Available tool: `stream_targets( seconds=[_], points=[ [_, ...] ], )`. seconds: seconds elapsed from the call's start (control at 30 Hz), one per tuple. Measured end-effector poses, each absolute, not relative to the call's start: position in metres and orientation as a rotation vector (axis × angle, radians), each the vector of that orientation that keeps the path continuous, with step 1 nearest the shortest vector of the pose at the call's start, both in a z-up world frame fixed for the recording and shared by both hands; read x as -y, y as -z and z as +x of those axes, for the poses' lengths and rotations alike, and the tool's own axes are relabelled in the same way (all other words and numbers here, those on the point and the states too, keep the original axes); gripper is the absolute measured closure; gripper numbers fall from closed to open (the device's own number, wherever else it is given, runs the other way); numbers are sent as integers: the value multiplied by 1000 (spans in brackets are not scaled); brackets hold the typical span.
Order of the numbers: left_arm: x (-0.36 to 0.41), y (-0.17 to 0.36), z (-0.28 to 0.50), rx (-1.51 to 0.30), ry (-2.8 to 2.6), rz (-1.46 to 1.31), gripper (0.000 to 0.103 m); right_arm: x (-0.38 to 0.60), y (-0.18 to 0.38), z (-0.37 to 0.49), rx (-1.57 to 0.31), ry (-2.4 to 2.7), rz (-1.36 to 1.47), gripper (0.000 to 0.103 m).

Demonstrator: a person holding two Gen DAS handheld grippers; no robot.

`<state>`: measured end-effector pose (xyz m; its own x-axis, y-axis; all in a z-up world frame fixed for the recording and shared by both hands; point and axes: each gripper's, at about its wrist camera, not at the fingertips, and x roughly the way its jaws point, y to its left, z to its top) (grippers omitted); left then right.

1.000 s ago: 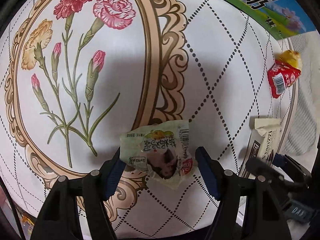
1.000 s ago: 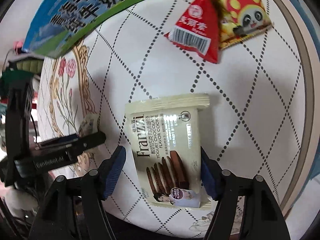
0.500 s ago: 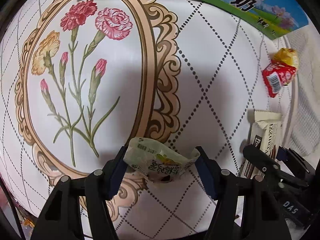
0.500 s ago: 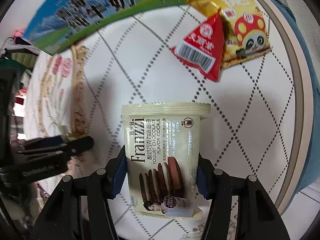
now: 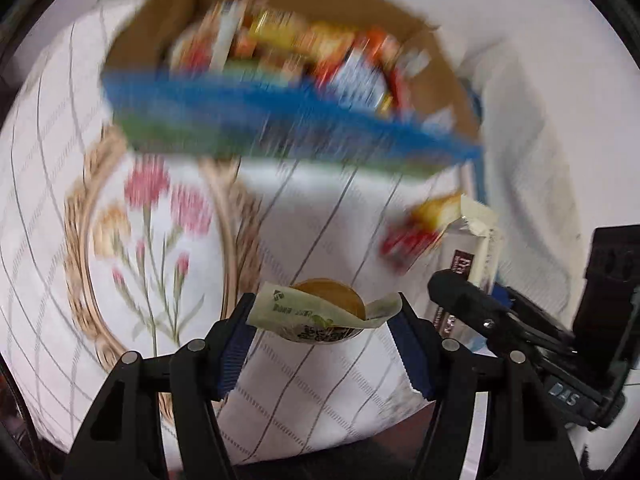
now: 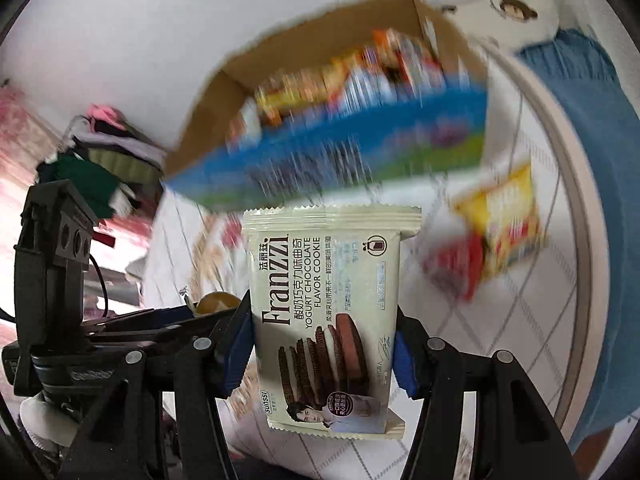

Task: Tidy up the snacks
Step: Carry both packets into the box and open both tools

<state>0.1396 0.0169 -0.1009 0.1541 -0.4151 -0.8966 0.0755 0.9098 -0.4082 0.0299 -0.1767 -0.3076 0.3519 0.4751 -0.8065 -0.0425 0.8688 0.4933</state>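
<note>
Franzzi yogurt chocolate cookie pack (image 6: 326,320) sits upright between the blue pads of the right hand-held gripper (image 6: 324,344), clamped across its lower half, clear of the worktop (image 6: 500,332). Cream foil wrapper, crimped seal at top, sharp in frame while the background smears with motion. Judged light, slick film skin, brittle biscuits inside; a squeeze on the flat faces could crack them, so the side-edge hold over the stiff biscuit stack looks the sound place. The top seal alone would fold or slip. Left hand-held gripper (image 5: 324,320) is closed on a small pastry packet (image 5: 320,314): pale green wrapper crumpled between the pads, a round golden-brown cake showing through. Soft, compressible, very light; the hold seems to be mostly on the wrapper ends, which could slide out, and harder pressure would squash the cake. It too hangs above the cloth with the carnation print (image 5: 160,232). Beyond both, a cardboard box (image 6: 224,92) with a blue and green printed front stands open, already holding a row of bright packets, too blurred to name. That looks like the destination. Near the worktop's rim lie a red triangular pouch (image 6: 456,264) and a yellow snack bag (image 6: 504,216), touching or overlapping, not yet collected. Both look like thin, pliant film.
</note>
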Motion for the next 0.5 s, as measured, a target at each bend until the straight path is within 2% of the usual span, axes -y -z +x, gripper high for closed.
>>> stream_targets(
  seconds=[0.2,0.37,0.5],
  points=[
    [-21,51,210,-1246,315,-199,40,185,264,92,-1058,-329,384,42],
    [-38,60,272,-1252,210,-93,40,193,248,142,-1030,-301,329,42],
    [-53,85,301,-1319,140,-47,40,180,263,187,-1062,-282,297,42]
  ],
)
